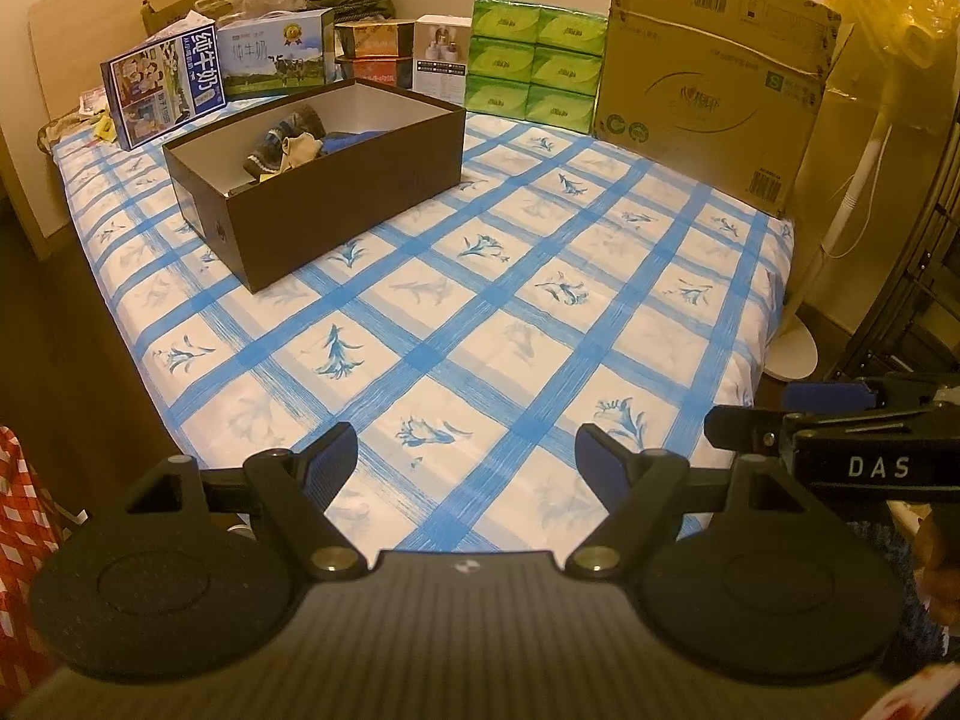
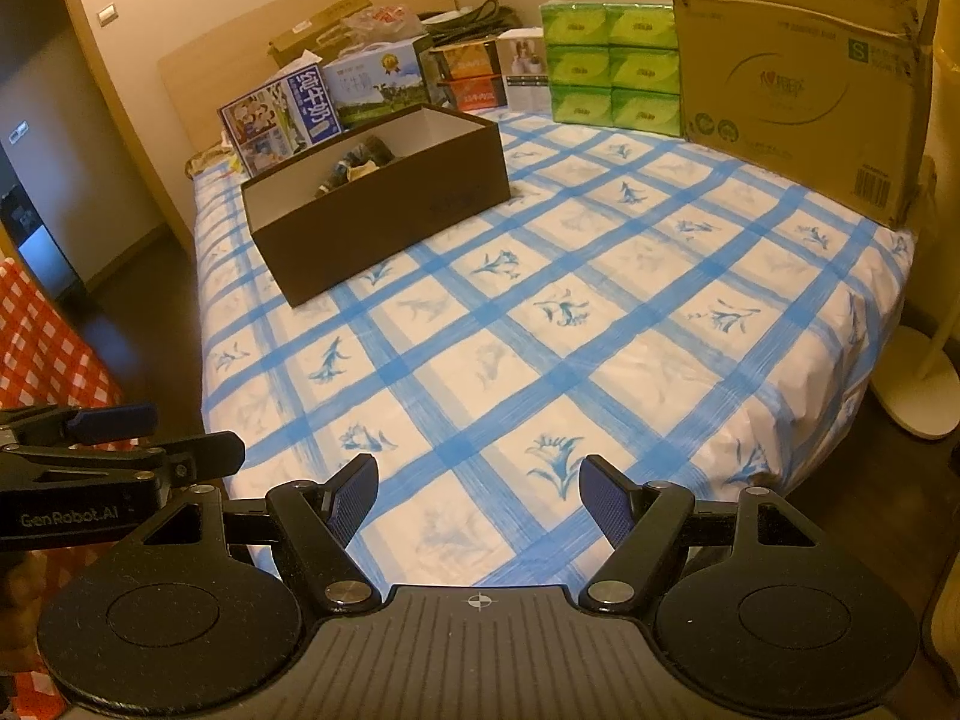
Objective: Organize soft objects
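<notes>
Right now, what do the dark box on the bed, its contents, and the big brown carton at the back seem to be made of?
Dark box: apparently rigid paperboard, matte brown outside, white inside, with crisp straight edges.
Contents: likely knitted or woven fabric, judging by the crumpled, patterned folds; exact items unclear.
Big carton: corrugated cardboard, raw brown, printed with barcodes, its flap edge bent.
</notes>
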Action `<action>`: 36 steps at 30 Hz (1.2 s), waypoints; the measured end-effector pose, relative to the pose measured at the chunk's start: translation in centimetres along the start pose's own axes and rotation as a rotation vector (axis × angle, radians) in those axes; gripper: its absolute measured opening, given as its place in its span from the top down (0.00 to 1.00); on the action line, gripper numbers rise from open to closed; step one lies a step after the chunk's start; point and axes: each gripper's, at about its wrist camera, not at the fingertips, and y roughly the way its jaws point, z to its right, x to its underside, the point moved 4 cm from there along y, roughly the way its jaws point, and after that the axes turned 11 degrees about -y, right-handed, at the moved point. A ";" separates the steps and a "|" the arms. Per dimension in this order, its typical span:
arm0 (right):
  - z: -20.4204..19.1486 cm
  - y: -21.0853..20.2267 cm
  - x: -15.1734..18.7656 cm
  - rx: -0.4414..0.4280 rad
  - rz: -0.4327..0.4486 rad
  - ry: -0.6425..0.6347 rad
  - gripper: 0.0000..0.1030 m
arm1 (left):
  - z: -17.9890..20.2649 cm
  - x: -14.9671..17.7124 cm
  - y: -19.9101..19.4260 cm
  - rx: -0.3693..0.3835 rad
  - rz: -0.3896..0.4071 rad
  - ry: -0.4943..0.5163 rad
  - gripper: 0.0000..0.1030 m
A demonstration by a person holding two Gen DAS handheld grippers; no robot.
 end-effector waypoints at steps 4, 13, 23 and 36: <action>0.0 0.0 0.0 0.000 0.000 0.000 0.28 | 0.0 0.1 0.2 0.004 -0.004 0.001 0.24; 0.0 0.1 0.0 0.000 0.000 -0.001 0.28 | 0.1 0.2 0.3 0.003 -0.007 -0.002 0.24; 0.0 0.1 0.0 -0.001 0.003 -0.002 0.28 | 0.1 0.2 0.3 0.004 -0.007 -0.002 0.24; -0.1 0.1 0.0 -0.001 0.003 -0.002 0.28 | 0.1 0.2 0.3 0.004 -0.007 -0.002 0.24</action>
